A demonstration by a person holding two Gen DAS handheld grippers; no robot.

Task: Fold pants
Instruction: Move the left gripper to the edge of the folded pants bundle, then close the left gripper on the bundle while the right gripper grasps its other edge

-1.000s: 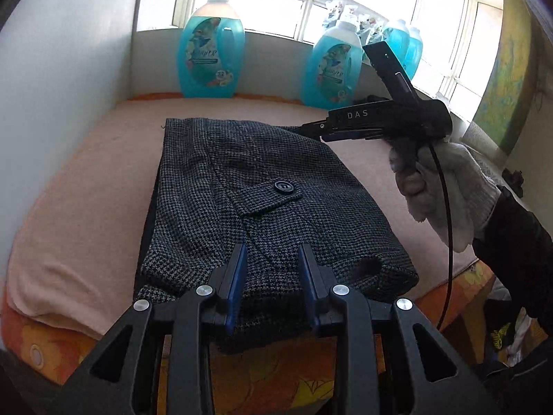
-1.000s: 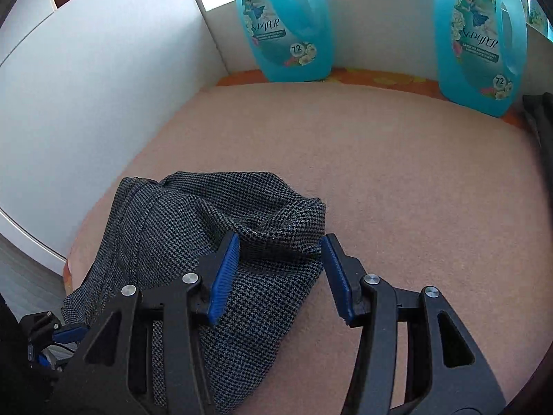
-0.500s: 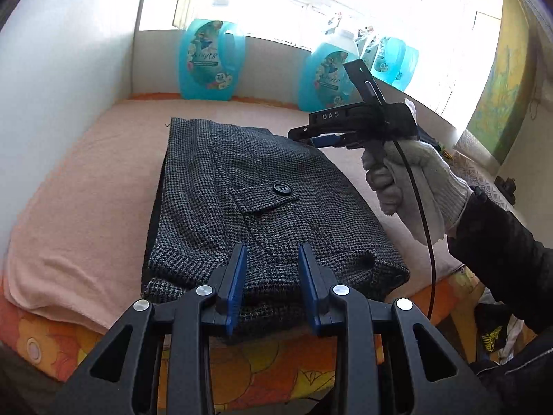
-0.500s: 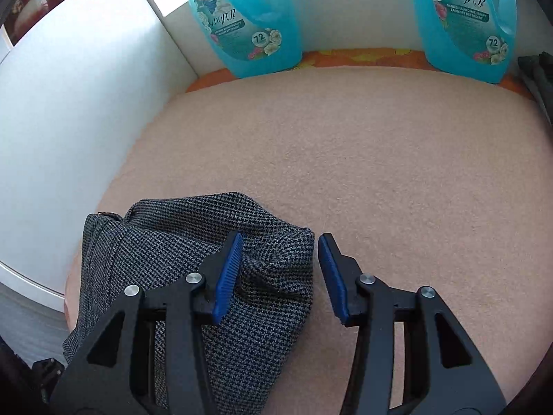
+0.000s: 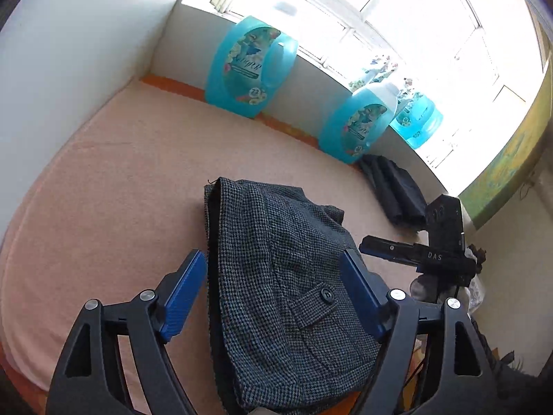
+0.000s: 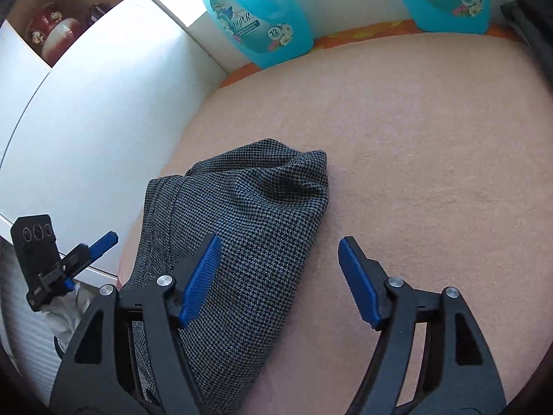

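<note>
The pants [image 5: 276,276] lie folded into a compact bundle on the pink bed cover [image 5: 103,190], toward its near edge, with the buttoned pocket flap facing up and well clear of the blue detergent bottles [image 5: 249,65] along the window wall. The left gripper [image 5: 273,297] has its jaws opening; its blue fingers [image 5: 183,294] straddle the bundle without pressing on it, so nothing is held. The right gripper [image 6: 276,280] is likewise opening: one finger [image 6: 200,280] stands over the cloth and the other over bare cover, and neither pinches the fabric. The fold appears complete, and the step in hand is judged to be the release and withdrawal. To do it well, let both pairs of fingers open fully before moving off, then lift clear of the cloth rather than sliding across it, so that no edge is dragged and the layers stay stacked. The far corner of the bundle in the right wrist view looks slightly puffed, though the lens distortion makes this uncertain; a light press there would flatten it if required. Both grippers point down at a moderate slant toward the bed. In the left wrist view the right gripper sits just beside the bundle's right edge, its handle gripped in a gloved hand [image 5: 425,287].
</note>
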